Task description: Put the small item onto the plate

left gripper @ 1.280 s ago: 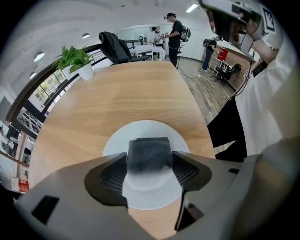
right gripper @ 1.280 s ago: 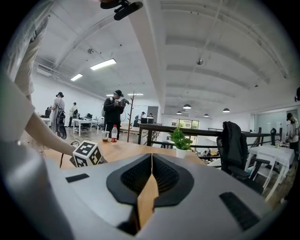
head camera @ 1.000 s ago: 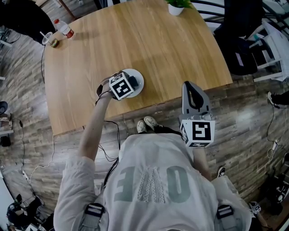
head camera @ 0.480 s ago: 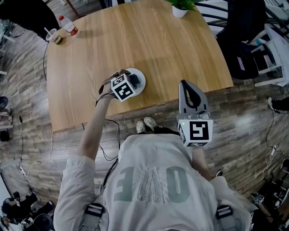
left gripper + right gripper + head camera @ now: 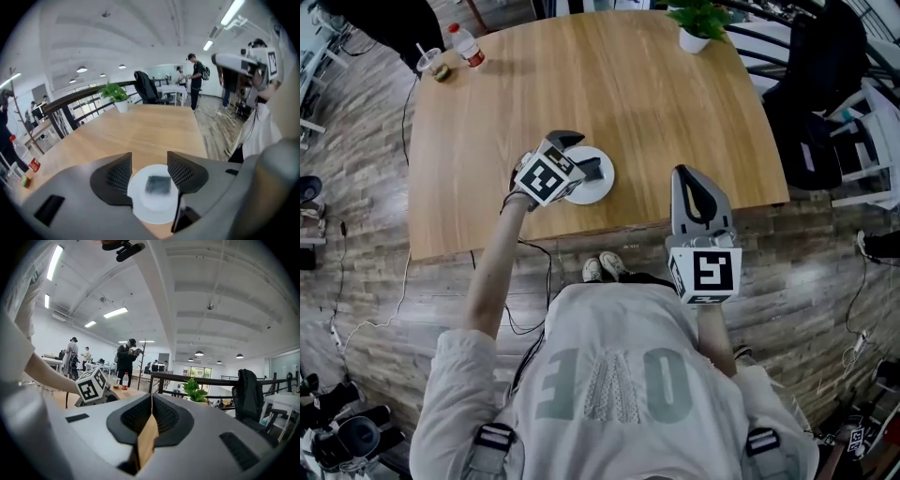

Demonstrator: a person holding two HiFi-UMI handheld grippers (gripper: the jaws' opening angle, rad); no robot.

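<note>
A small dark square item [image 5: 158, 185] lies flat on the white plate [image 5: 150, 213], which stands near the front edge of the wooden table [image 5: 628, 84]. My left gripper [image 5: 149, 165] hovers just above the plate [image 5: 598, 190]. Its jaws are closing, with the item showing below the gap and touched by neither pad. In the head view the left gripper [image 5: 579, 156] sits over the plate's left side. My right gripper [image 5: 690, 180] is held off the table's front edge with its jaws pointing at the table. Its pads meet at the tip [image 5: 151, 401], with nothing between them.
A potted plant [image 5: 698, 23] stands at the table's far right edge. A bottle [image 5: 469, 44] and a cup [image 5: 436, 64] stand at the far left corner. A chair draped in black [image 5: 820, 103] is to the right. People stand in the background of both gripper views.
My left gripper has turned and shifted, so more of the plate shows to its right. The head view has drifted. The right gripper has hardly moved.
</note>
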